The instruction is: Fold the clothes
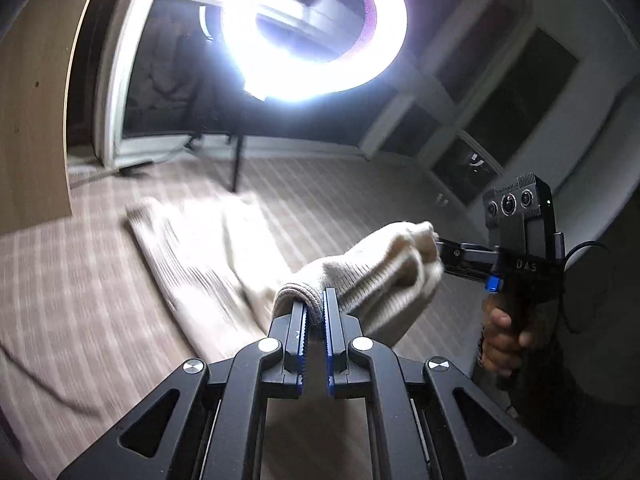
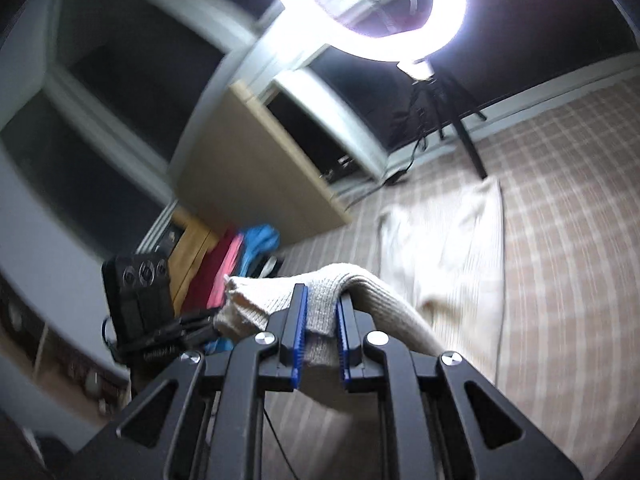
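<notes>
Cream ribbed knit is what both of your grippers hold: the sweater [image 1: 224,256] hangs between them, one bunched edge pinched in your left gripper [image 1: 316,308], its blue-edged pads [image 1: 329,320] pressed together on a fold of the fabric, and another edge pinched the same way in your right gripper [image 2: 322,316]. Beyond both sets of fingertips the rest of the garment trails down and lies spread on the striped, checked bedcover [image 1: 80,280], which stretches ahead of and below each gripper. From your left gripper's view, the right gripper's body with its camera block [image 1: 518,216] sits off to the right, nose buried in the raised cloth, and your right hand [image 1: 504,336] wraps its handle from below. From the right gripper's view, the left one appears to the left at about the same height, its camera block [image 2: 138,296] upright. Past it, to the left of your right gripper, a wooden shelf [image 2: 192,256] holds a stack of folded clothes [image 2: 236,264] in red, pink and blue. A ring light [image 2: 366,12] on a tripod glares ahead of and above both grippers; motion blur smears the far edges.
</notes>
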Motion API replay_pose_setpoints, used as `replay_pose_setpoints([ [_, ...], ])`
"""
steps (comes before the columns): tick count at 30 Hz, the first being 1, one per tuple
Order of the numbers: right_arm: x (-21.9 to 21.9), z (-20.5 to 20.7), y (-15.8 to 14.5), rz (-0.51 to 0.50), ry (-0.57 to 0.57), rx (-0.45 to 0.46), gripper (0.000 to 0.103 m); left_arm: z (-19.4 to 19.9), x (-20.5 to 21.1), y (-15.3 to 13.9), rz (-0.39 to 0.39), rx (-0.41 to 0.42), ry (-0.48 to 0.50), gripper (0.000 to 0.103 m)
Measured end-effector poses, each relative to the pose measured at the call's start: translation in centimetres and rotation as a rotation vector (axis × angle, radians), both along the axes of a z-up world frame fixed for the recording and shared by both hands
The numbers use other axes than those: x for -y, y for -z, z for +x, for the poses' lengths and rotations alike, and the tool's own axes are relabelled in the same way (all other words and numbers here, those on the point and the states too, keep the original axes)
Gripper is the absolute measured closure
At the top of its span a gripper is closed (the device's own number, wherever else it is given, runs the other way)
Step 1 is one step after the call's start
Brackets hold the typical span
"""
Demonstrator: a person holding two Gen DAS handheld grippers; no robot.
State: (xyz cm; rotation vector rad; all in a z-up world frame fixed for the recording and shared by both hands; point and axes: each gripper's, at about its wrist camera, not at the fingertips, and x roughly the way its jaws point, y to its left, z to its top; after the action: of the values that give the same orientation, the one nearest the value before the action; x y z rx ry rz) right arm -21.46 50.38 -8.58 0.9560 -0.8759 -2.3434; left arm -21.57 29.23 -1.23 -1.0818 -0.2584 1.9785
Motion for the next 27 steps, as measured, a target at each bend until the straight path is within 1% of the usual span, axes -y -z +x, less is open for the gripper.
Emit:
replay_pose_setpoints([
  [4,-1.1,-6.3,2.6,-0.021,0.079,0.063,0.09,-6.0,0.9,2.6,0.012,0.07,-0.03,0.097],
  [6,-1.9,-8.7,3.8,-0.03,0.12,0.091,0.09,-9.0,1.2,3.9,0.016,0.105,-0.046,0.097],
  [11,-3.6,-13.7,8.1,-0.051,0.172,0.17,0.09,-12.3,0.8,7.4,-0.016,0.162,-0.074,0.097],
  [17,-3.5,-17.9,11.5,-0.002,0.147,0.248,0.09,-15.1,-0.1,10.7,-0.061,0.21,-0.104,0.097],
  [24,-4.1,-21.1,14.2,0.019,0.147,0.302,0.09,-18.5,-1.0,13.5,-0.128,0.245,-0.112,0.097],
  [26,-4.5,-21.5,15.1,-0.012,0.151,0.322,0.09,-19.1,-1.3,14.3,-0.148,0.267,-0.095,0.095],
  [27,-4.7,-21.7,15.5,-0.029,0.153,0.332,0.088,-19.3,-1.4,14.6,-0.155,0.279,-0.09,0.095],
])
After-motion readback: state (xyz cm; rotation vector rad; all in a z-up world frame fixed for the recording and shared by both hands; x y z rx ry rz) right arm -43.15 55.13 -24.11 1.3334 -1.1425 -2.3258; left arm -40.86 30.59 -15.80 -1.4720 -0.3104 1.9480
